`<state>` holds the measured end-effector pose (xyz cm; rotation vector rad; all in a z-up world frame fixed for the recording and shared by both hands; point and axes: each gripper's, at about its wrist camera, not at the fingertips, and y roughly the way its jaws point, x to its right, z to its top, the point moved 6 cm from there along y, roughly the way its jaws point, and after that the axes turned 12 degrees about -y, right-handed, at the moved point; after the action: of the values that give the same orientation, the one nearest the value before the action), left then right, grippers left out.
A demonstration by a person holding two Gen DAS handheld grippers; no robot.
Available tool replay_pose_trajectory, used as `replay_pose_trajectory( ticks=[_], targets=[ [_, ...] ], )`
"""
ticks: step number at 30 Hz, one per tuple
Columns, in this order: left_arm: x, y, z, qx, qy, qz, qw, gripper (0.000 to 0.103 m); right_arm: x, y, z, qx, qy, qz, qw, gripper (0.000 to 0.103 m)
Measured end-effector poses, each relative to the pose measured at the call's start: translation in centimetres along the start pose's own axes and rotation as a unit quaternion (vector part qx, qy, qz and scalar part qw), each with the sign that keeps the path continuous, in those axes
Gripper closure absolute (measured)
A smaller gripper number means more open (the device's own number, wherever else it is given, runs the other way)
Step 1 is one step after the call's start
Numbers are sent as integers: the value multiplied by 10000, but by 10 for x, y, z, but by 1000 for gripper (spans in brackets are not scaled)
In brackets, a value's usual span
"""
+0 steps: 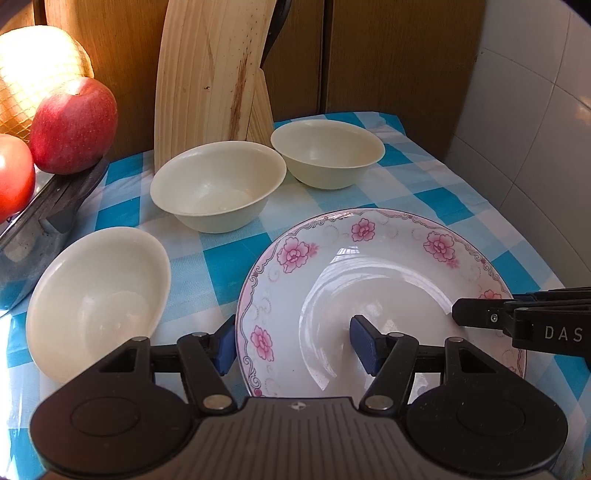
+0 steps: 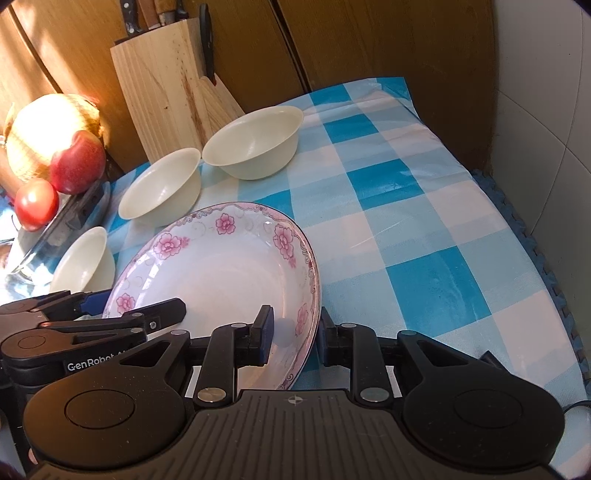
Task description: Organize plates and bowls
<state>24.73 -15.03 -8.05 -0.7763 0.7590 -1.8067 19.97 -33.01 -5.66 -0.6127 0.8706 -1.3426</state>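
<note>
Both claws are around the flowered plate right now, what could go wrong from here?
The left claw and right claw straddle opposite rims of the floral plate with jaws open; closing unevenly could tip it. The nearest bowl sits close by the left claw, so a sideways swing might knock it.

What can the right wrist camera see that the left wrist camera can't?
Only the right wrist view shows the knife handles sticking out of the wooden block's top, and the cloth's right edge. Only the left wrist view shows the left gripper open around the plate's rim. Both show the flowered plate, three cream bowls, the red apple and the tomato.
</note>
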Motion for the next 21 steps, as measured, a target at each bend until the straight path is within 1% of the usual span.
replay_pose_trajectory(
  ticks=[1, 2, 4, 5, 8, 11, 12, 14, 16, 21],
  targets=[
    [1, 0, 0, 3, 6, 7, 10000, 47, 2, 0, 0, 8, 42, 22, 10000, 73],
    [1, 1, 1, 1, 0, 6, 10000, 47, 2, 0, 1, 40, 84, 54, 9999, 68],
    [2, 2, 2, 31, 46, -11, 10000, 47, 2, 2, 2, 77, 136, 63, 9999, 64],
    [3, 3, 3, 57, 64, -7, 10000, 46, 1, 3, 3, 85, 67, 38, 9999, 62],
    [5, 6, 4, 202, 216, 45, 9996, 42, -2, 4, 3, 134, -3, -18, 9999, 60],
    [8, 9, 7, 271, 297, 56, 9992, 40, -3, 5, 4, 142, -97, -60, 9998, 60],
    [8, 10, 7, 265, 302, 42, 9992, 40, -3, 5, 4, 139, -117, -81, 9998, 61],
    [8, 9, 7, 253, 282, 27, 9993, 42, -2, 4, 3, 143, -145, -160, 9997, 67],
    [7, 9, 7, 247, 256, 51, 9994, 42, 0, 4, 4, 148, -106, -189, 9997, 70],
    [7, 8, 7, 224, 192, 110, 9995, 44, -1, 4, 4, 148, -175, -194, 9995, 70]
  ],
)
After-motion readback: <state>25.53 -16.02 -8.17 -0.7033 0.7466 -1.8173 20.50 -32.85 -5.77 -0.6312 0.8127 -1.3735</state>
